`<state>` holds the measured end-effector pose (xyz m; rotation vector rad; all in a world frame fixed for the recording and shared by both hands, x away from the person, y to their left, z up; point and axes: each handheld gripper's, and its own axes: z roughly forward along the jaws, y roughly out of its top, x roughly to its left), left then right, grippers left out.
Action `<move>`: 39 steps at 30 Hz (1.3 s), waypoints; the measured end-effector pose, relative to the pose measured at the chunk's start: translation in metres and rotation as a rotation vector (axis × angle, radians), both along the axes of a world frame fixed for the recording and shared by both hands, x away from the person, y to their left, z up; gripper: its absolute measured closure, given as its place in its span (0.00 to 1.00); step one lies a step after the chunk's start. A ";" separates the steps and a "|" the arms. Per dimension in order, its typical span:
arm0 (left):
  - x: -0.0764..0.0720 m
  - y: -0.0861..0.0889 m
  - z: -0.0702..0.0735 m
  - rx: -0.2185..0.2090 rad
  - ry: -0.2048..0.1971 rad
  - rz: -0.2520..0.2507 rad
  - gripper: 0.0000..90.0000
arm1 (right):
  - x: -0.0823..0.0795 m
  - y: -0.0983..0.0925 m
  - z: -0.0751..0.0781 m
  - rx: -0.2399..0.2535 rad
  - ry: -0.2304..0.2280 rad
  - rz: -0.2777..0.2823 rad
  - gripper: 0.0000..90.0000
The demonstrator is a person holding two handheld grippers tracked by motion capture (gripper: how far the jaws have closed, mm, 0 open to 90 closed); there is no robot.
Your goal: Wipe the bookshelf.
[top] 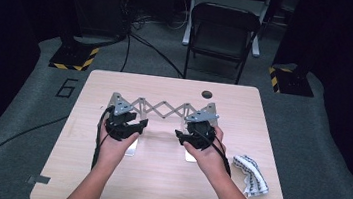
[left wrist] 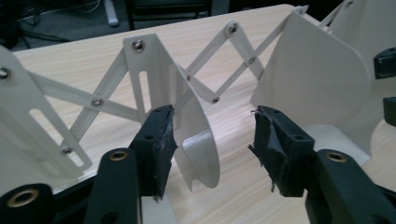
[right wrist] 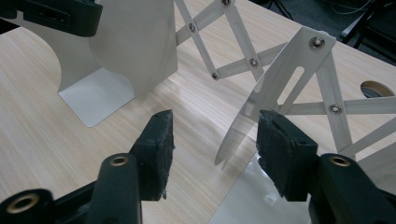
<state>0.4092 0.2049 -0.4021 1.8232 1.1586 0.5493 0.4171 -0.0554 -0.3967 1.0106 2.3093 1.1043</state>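
Two tools sit by a white folding rack point(top: 163, 109) on the bench point(top: 154, 187). From the high view, the rack's long side runs from 9 o'clock to 3 o'clock. The left tool point(top: 126, 126) is at its left end and the right tool point(top: 191, 135) at its right end, each hand equally near.

Left gripper view: the jaws stand wide, with a thin end plate point(left wrist: 198, 135) between them, close to the left jaw; no squeeze.

Right gripper view: the jaws stand wide too. The other end plate point(right wrist: 261, 109) leans toward 1 o'clock, beside the right jaw, and seems loose.
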 end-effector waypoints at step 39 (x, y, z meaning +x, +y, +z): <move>-0.081 0.043 -0.008 -0.024 -0.101 -0.323 0.42 | -0.080 -0.090 -0.026 0.255 -0.124 0.099 0.23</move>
